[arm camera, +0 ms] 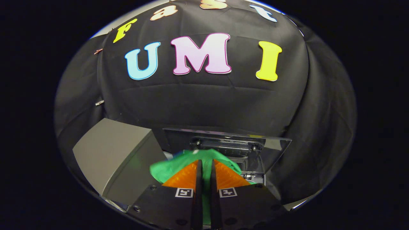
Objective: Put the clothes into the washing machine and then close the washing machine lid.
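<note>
My gripper (pixel 204 163) is shut on a green garment (pixel 166 171), with both orange fingers (pixel 185 177) pressed close together and the cloth bunched around and between them. The cloth hangs to the left of the fingers and shows in the narrow gap between them. Just beyond the fingers stands the washing machine's raised lid (pixel 230 147), a dark glossy panel tilted up toward the back. The machine's opening lies under the cloth and fingers and is mostly hidden.
A grey box-shaped block (pixel 111 156) stands just left of the fingers, beside the washing machine. The booth's black cloth wall rises close behind the lid. A pale edge of the machine's body (pixel 297 204) shows at the lower right.
</note>
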Tool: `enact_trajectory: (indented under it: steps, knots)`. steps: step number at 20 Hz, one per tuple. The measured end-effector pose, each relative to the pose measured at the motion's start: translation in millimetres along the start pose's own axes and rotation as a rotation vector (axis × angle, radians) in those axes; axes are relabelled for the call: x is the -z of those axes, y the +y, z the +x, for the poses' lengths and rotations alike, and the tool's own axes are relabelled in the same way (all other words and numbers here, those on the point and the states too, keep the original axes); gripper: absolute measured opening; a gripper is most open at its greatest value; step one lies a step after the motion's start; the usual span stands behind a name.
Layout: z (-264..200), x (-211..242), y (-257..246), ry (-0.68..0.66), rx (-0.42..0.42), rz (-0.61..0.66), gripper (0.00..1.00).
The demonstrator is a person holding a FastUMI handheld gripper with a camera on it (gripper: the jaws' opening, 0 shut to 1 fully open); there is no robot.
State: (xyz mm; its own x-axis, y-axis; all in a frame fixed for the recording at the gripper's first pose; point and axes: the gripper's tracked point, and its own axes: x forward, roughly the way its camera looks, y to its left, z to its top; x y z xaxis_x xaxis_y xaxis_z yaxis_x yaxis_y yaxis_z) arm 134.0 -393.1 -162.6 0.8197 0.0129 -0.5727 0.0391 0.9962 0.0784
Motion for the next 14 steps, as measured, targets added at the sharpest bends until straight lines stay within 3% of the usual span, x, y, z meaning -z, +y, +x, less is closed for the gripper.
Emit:
enact_trajectory:
  steps: [3,7,12,14]
  knots:
    - [35,24,-15,0.071,-0.005,-0.039,0.14]
    - [61,74,-27,0.187,-0.021,0.005,0.14]
    - [68,173,-31,0.383,-0.022,0.0,0.14]
    - [81,217,-38,0.473,0.018,0.001,0.14]
